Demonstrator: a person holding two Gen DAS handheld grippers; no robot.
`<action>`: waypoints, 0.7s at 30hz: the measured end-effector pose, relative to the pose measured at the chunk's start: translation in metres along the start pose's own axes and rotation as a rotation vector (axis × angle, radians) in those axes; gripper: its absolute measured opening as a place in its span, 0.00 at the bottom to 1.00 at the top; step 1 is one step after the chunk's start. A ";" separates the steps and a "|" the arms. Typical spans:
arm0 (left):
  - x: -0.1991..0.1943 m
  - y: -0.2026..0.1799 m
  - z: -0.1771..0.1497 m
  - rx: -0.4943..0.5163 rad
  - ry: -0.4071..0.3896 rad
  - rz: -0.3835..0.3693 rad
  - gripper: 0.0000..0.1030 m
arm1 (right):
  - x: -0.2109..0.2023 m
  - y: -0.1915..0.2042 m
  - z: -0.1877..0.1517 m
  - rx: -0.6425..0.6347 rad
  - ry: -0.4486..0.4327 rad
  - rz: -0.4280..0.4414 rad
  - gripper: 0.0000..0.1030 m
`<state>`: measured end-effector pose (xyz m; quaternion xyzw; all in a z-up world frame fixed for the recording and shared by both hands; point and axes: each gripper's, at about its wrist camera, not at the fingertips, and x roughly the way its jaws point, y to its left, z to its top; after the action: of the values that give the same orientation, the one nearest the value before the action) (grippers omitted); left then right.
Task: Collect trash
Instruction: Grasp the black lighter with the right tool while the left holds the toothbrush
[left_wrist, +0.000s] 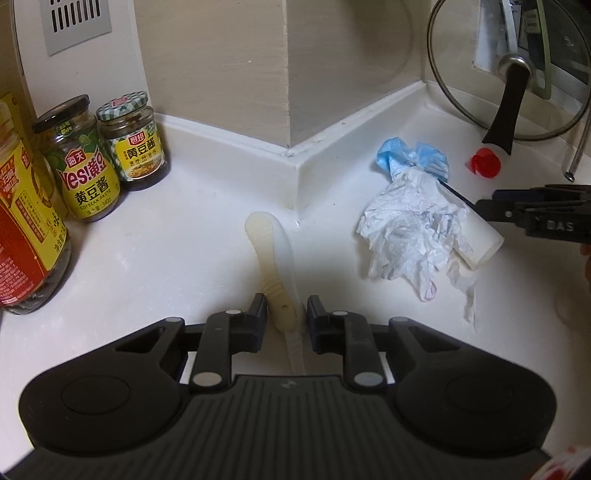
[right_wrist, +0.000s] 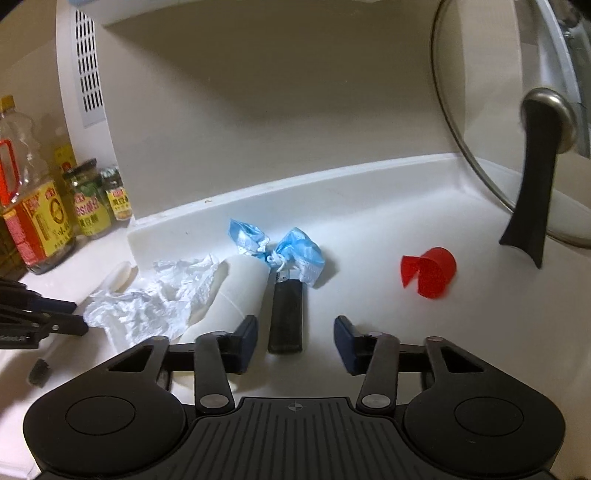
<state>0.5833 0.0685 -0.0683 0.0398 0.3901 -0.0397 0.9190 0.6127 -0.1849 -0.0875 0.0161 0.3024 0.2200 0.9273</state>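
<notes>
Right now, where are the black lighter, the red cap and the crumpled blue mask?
black lighter (right_wrist: 285, 319): right wrist view, middle of its body.
red cap (right_wrist: 430, 272): right wrist view, its ribbed side.
crumpled blue mask (right_wrist: 304, 251): right wrist view, right-hand bunch.

Both rigs looked like twins: matte black plastic, a ribbed plate in the middle, and a big round disc housing either side of it. Silver pivot pins dotted the linkage arms. The left gripper (left_wrist: 287, 317) and right gripper (right_wrist: 295, 341) had dark blue pads. White "DAS" lettering showed on the right one's side.
</notes>
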 end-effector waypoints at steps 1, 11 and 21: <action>0.000 0.000 0.000 -0.002 0.000 0.003 0.20 | 0.003 0.001 0.001 -0.001 0.008 -0.002 0.40; 0.003 -0.001 0.003 -0.045 0.017 0.030 0.20 | 0.024 0.009 0.001 -0.065 0.025 -0.015 0.36; 0.005 -0.003 0.003 -0.055 0.021 0.025 0.19 | 0.003 0.006 -0.010 -0.076 0.044 -0.001 0.22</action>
<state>0.5887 0.0655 -0.0696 0.0199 0.4003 -0.0170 0.9160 0.6069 -0.1789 -0.0962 -0.0244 0.3139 0.2310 0.9206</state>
